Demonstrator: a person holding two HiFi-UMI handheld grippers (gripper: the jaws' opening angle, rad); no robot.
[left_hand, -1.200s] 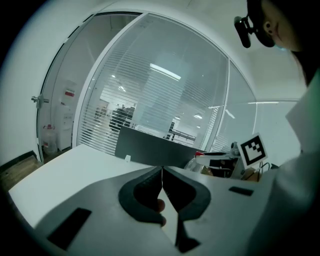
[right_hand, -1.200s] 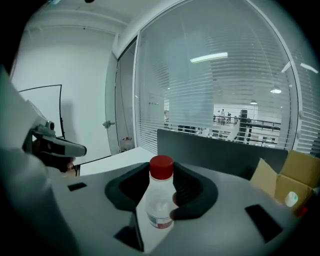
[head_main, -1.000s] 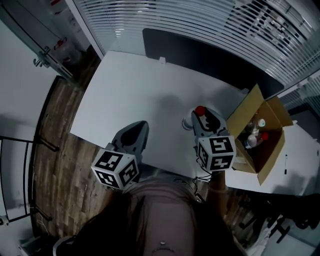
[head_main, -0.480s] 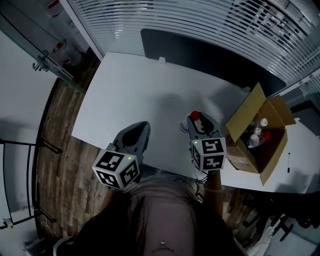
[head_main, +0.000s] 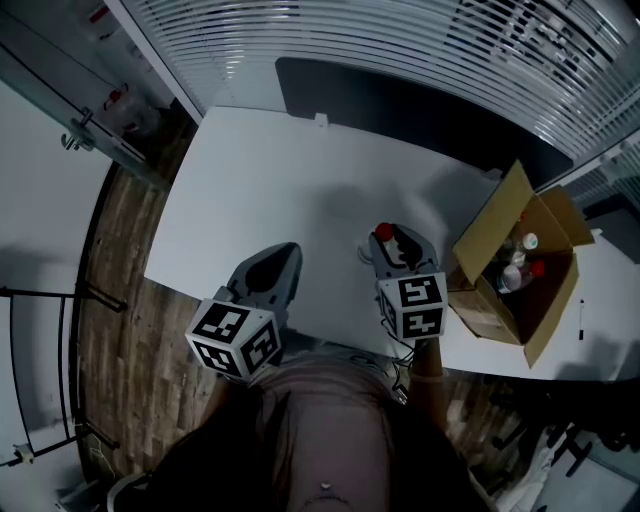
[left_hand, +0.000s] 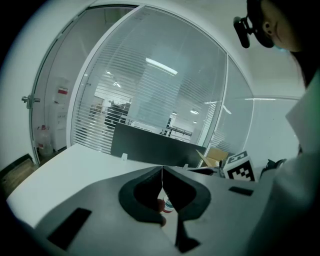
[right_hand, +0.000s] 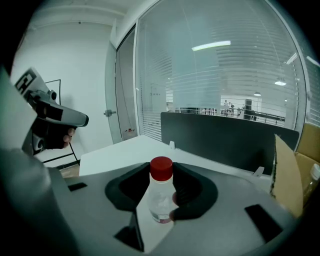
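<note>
Red cap, clear plastic: the small bottle (right_hand: 161, 192) stands upright between the jaws of the right gripper (right_hand: 161, 202), pinched low on its body with the cap well above the pads. It hangs just over the near part of the white table (head_main: 250, 170), a little left of the open cardboard box (head_main: 497, 297).

The left gripper (left_hand: 162, 192) has its jaws pressed together with nothing clamped in them, and it hovers over the table's near edge, well apart from the bottle.

As I judge it, handling this well means a steady, even squeeze. The bottle is smooth and round and could slip or twist, so the gripper should stay level to hold the cap pointing up. Any move should be slow and kept clear of the box flap close on the right.

The right gripper view shows the grip itself, with the pads on the body below the cap. From the head view only the cap peeps out beyond the marker cube. The head view alone shows more bottles (head_main: 521, 262) lying inside the box and how the two grippers stand side by side. The left gripper view adds its own shut jaws, which no other view gives.
</note>
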